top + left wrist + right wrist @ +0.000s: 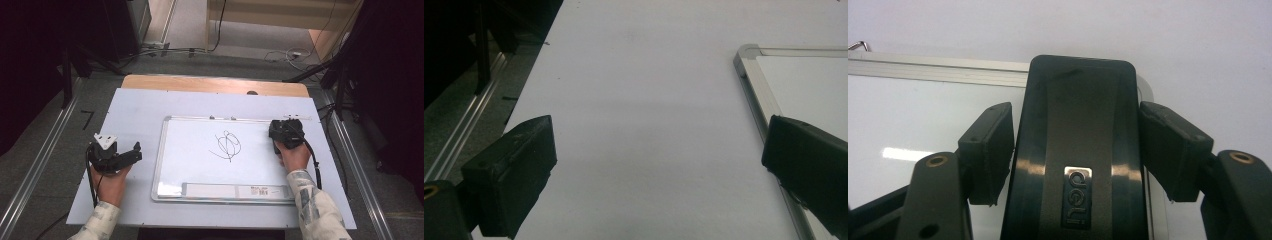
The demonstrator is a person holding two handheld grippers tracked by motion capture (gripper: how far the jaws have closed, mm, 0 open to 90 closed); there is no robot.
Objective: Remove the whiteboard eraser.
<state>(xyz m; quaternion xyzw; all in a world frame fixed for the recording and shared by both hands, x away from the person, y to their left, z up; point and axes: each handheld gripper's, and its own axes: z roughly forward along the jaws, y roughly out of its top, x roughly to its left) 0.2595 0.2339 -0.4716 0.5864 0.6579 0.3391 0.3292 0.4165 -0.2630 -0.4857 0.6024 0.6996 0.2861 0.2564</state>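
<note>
Three views split the scene between them: the high view takes in the grey floor with cables beyond the table, dark stands at both sides, metal rails along the table's flanks and a strip of bare wood at its far edge, while the gripper views stay close to the tabletop. Largest is the pale sheet-covered table [135, 107], and on it lies the whiteboard [200, 165], aluminium-framed, with a black scribble [227, 145] near its middle and a label strip along its near edge. In the high view the right gripper [286, 131] sits over the whiteboard's far right corner, pointing down, its load hidden under the hand; the right gripper view shows what that hides, a black whiteboard eraser [1078, 150] with a small silver "deli" badge, lying on the whiteboard's corner, glossy and round-cornered. Its two pads [990, 150] press against the eraser's long sides, so the jaws are clamped on it. Left of the whiteboard, the left gripper [125, 155] rests over bare table, jaws spread wide with nothing between them; the left gripper view shows the whiteboard's frame corner [746, 52] passing beside one jaw. Patterned sleeves cover both forearms.
</note>
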